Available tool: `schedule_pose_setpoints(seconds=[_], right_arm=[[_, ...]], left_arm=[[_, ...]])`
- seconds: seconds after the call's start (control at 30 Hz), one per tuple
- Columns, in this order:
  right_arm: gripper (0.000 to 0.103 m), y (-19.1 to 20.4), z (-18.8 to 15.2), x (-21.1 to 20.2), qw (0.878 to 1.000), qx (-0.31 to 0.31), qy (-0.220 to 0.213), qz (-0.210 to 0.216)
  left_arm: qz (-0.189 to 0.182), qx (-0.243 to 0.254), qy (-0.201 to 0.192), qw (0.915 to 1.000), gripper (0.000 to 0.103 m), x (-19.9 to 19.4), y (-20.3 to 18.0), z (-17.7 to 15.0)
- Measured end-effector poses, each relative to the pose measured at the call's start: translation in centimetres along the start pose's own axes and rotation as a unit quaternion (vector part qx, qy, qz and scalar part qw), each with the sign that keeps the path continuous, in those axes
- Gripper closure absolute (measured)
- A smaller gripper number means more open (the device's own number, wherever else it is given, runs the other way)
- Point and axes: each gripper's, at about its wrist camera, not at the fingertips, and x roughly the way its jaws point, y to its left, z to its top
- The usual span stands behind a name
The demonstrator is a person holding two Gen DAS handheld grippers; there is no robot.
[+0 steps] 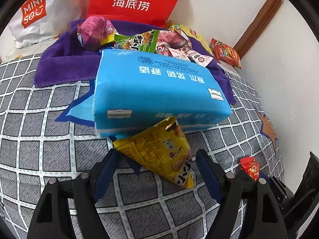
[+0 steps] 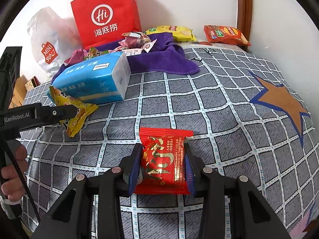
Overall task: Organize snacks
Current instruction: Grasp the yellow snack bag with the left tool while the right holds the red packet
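1. Our right gripper (image 2: 163, 155) is clenched on a red snack packet (image 2: 163, 160), its blue pads pressing both sides of the wrapper just above the grey checked bedcover (image 2: 219, 109).
2. Our left gripper (image 1: 157, 162) is spread wide, its fingers either side of a yellow snack packet (image 1: 159, 151) without touching it. That packet lies on the bedcover, its top corner leaning against the blue tissue pack (image 1: 157, 91).
3. The tissue pack rests partly on a purple towel (image 1: 59, 59).
4. A heap of small snacks (image 1: 139, 39) sits on the towel behind the tissue pack.
5. A red paper bag (image 1: 135, 0) stands against the wall behind the heap, with a white plastic bag (image 1: 33, 16) beside it.
6. A yellow chip bag (image 2: 173, 32) and an orange chip bag (image 2: 225, 34) lie by the wall, apart from each other.
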Motion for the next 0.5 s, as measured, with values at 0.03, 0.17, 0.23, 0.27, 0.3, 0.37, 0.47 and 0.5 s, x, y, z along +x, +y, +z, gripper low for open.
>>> schedule_pose_setpoints(seconds=[0.03,0.17,0.23,0.27,0.3,0.37,0.47,0.5], right_arm=[[0.063,0.03,-0.02,0.05,1.0,-0.002,-0.001,-0.001],[0.063,0.05,-0.08,0.21,1.0,-0.004,-0.004,-0.002],[0.063,0.07,-0.12,0.26,1.0,-0.004,-0.005,-0.003],[0.063,0.09,-0.09,0.3,1.0,-0.005,-0.005,-0.003],[0.063,0.1,-0.07,0.34,1.0,-0.005,-0.005,-0.003],[0.063,0.15,-0.07,0.37,1.0,-0.007,-0.005,-0.004],[0.063,0.23,-0.02,0.44,1.0,-0.01,-0.005,-0.006],[0.063,0.26,-0.01,0.47,1.0,-0.012,-0.005,-0.006]], left_arm=[[-0.001,-0.002,0.0,1.0,0.025,0.05,-0.04,0.05],[-0.003,-0.012,-0.003,0.9999,0.026,0.33,-0.13,0.38],[-0.002,-0.015,-0.005,0.9999,0.027,0.43,-0.18,0.49],[-0.001,-0.017,-0.005,0.9998,0.027,0.46,-0.2,0.5],[-0.001,-0.018,-0.006,0.9998,0.027,0.51,-0.22,0.55],[-0.001,-0.02,-0.008,0.9998,0.027,0.63,-0.31,0.63],[0.002,-0.024,-0.012,0.9996,0.033,0.71,-0.35,0.74],[0.002,-0.025,-0.013,0.9996,0.033,0.68,-0.31,0.73]])
